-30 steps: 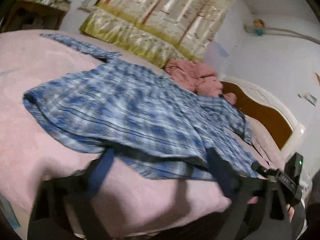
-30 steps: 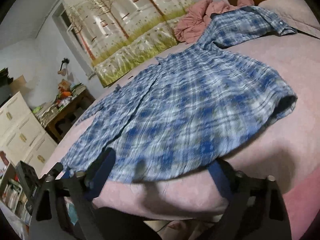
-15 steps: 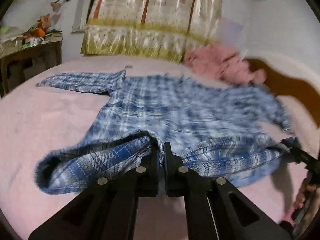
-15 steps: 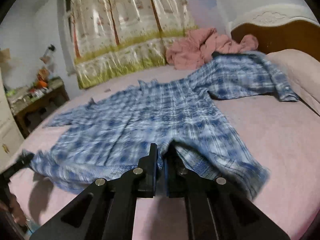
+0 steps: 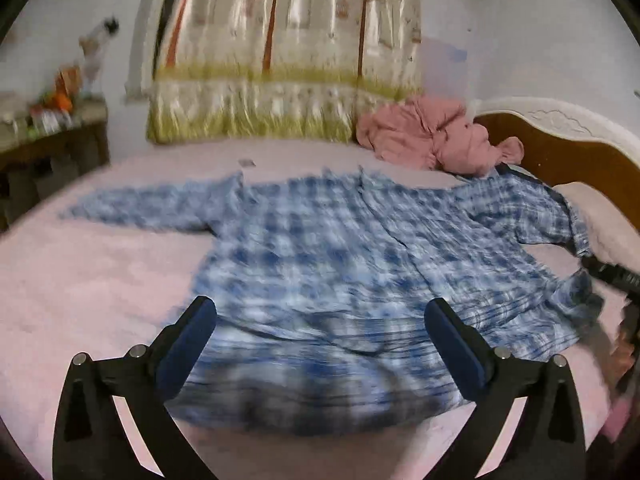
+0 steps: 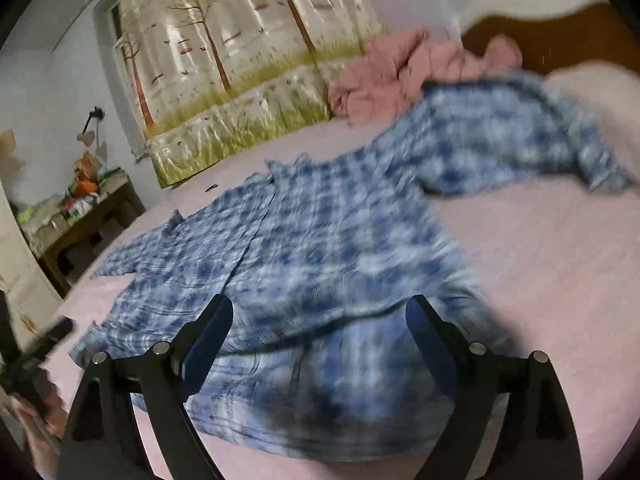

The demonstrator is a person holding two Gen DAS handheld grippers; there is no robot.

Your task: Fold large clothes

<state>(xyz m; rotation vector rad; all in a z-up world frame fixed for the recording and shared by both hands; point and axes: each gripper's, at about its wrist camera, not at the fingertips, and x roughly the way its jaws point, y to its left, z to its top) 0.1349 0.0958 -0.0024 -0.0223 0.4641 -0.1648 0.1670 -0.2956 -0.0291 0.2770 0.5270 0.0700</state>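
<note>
A large blue and white plaid shirt (image 5: 328,264) lies spread on a pink bed (image 5: 80,288), sleeves out to both sides, hem toward me. It also shows in the right wrist view (image 6: 304,248). My left gripper (image 5: 320,320) is open, its blue-padded fingers (image 5: 192,340) standing wide apart above the hem. My right gripper (image 6: 320,320) is open too, over the hem near the shirt's right side. Neither holds cloth. The right gripper's black body (image 5: 616,276) shows at the right edge of the left wrist view. Both views are blurred by motion.
A crumpled pink garment (image 5: 436,140) lies at the far side by the wooden headboard (image 5: 572,156). A pink pillow (image 6: 592,92) lies under the right sleeve. A tree-print curtain (image 5: 280,60) hangs behind. A cluttered wooden table (image 6: 80,216) stands to the left.
Half a second ago both grippers were shut on the shirt's hem. Now both have opened and let it go, and the hem lies on the bed.
</note>
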